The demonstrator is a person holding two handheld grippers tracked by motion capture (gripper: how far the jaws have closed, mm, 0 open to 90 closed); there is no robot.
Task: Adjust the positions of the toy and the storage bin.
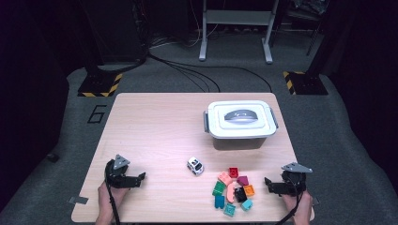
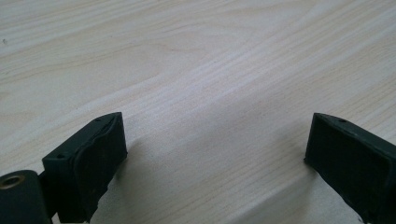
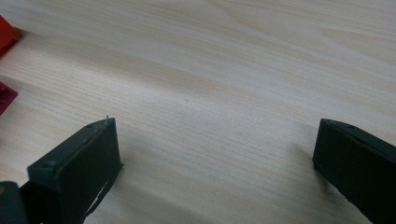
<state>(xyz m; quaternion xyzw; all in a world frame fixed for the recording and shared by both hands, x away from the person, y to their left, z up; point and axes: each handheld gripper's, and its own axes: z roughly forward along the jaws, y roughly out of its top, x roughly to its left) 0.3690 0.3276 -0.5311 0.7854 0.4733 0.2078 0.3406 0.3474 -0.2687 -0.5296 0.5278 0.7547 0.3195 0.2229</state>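
My left gripper [image 1: 141,177] rests low on the table's near left part, held by a hand. In the left gripper view it [image 2: 215,149] is open, with bare wood between the jaws. My right gripper [image 1: 267,182] sits at the near right, just right of a pile of several coloured bricks [image 1: 233,190]. It [image 3: 215,154] is open too, over bare wood. A red brick [image 3: 6,31] and a dark red one [image 3: 5,97] peek in at the left edge of the right gripper view. A small white toy car [image 1: 195,166] stands between the grippers, left of the pile.
A white box with a closed lid and grey handle [image 1: 239,119] stands at the back right of the wooden table [image 1: 155,122]. Beyond the table, cables, stand legs and yellow-black striped bases lie on the grey floor.
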